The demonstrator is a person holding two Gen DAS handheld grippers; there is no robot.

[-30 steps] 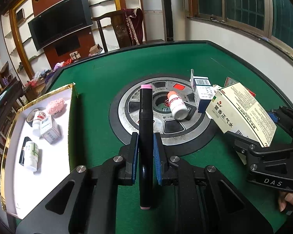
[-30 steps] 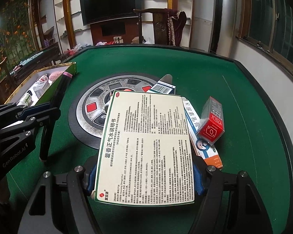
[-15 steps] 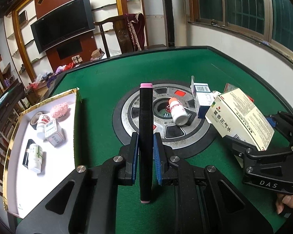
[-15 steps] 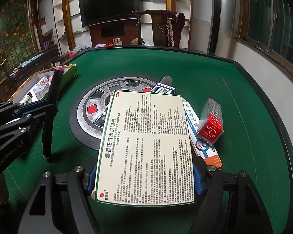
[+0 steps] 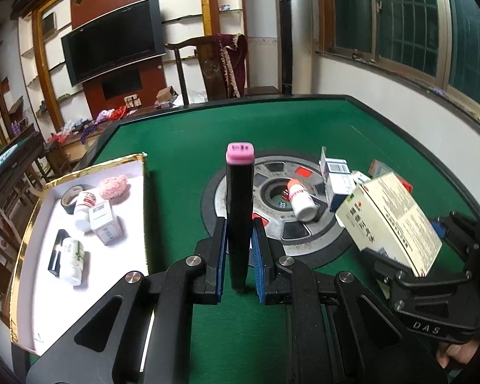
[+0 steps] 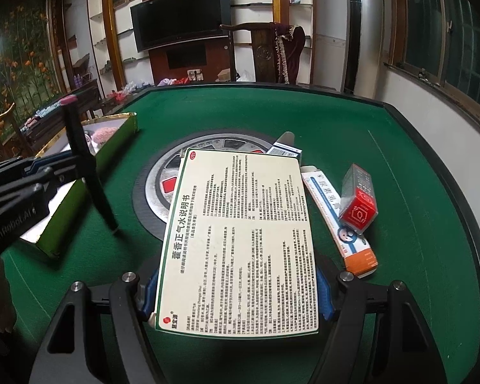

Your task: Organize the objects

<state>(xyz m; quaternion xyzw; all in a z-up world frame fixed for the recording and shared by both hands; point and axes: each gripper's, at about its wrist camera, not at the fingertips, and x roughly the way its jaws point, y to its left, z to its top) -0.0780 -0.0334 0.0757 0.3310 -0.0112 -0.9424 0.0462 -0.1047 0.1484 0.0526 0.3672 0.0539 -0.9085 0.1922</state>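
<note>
Black marker (image 5: pixel 239 220) in left jaws — cream box (image 6: pixel 240 240) in right.

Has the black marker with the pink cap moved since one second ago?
Yes. In the right wrist view, the black marker, shut in the left gripper, has risen and stands more upright; its pink cap now shows above the gold-edged tray instead of level with it.

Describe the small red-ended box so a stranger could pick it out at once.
Find the green table and its round grey centre plate. Beside the plate, the small red-ended box leans on a long flat orange-ended carton. It alone has a bright red end.
</note>
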